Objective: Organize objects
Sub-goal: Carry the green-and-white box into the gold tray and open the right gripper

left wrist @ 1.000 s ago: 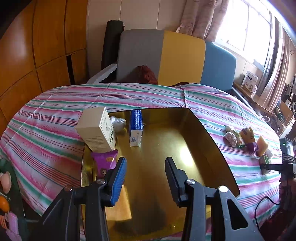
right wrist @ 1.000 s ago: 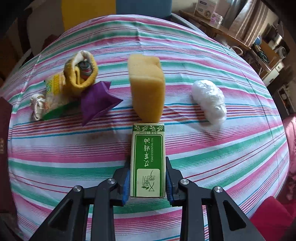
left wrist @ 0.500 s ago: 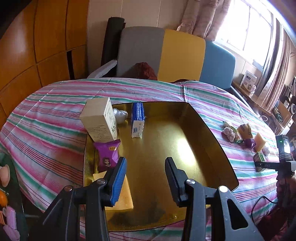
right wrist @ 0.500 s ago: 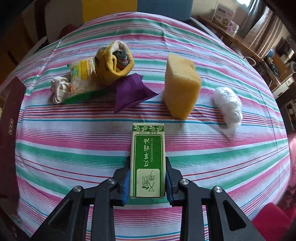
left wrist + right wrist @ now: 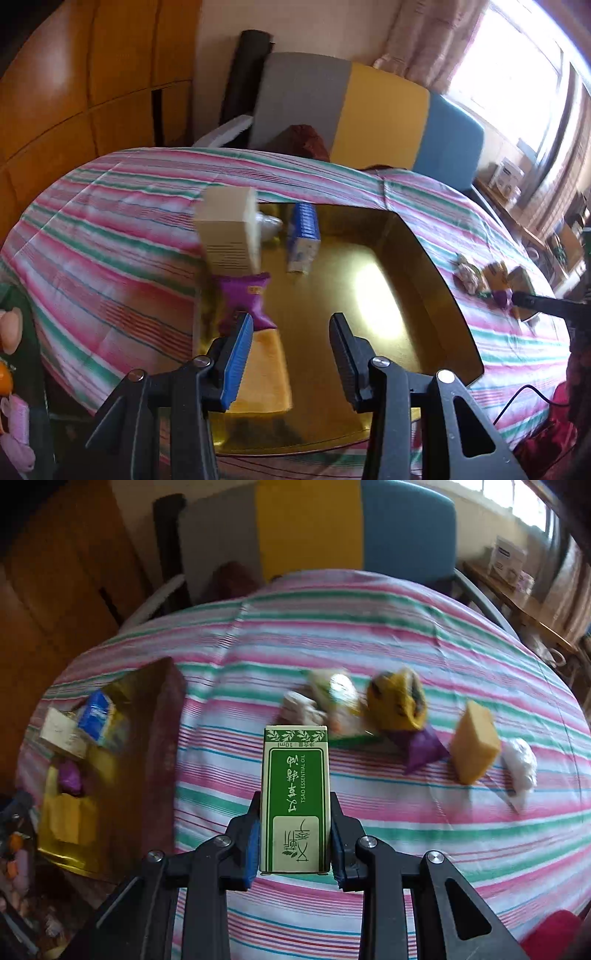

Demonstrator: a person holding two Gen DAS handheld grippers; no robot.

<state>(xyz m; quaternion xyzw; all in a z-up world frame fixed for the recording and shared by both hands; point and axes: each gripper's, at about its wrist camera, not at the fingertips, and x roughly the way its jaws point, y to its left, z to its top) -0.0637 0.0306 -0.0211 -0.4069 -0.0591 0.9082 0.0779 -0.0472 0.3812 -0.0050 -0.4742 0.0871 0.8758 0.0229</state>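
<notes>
A green-and-cream essential-oil carton (image 5: 294, 801) is pinched upright by the right gripper (image 5: 294, 843) above the striped cloth-covered surface (image 5: 369, 635). The left gripper (image 5: 291, 347) is held spread and empty over the gold rectangular tray (image 5: 424, 258) near the surface's left edge.

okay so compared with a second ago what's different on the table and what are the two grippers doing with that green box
The right gripper has stayed shut on the green box and carried it up off the striped cloth, swinging toward the gold tray, which now shows at its left. The left gripper drifted slightly over the tray, still open and empty. The sponge, purple packet and white wad lie where they were.
</notes>
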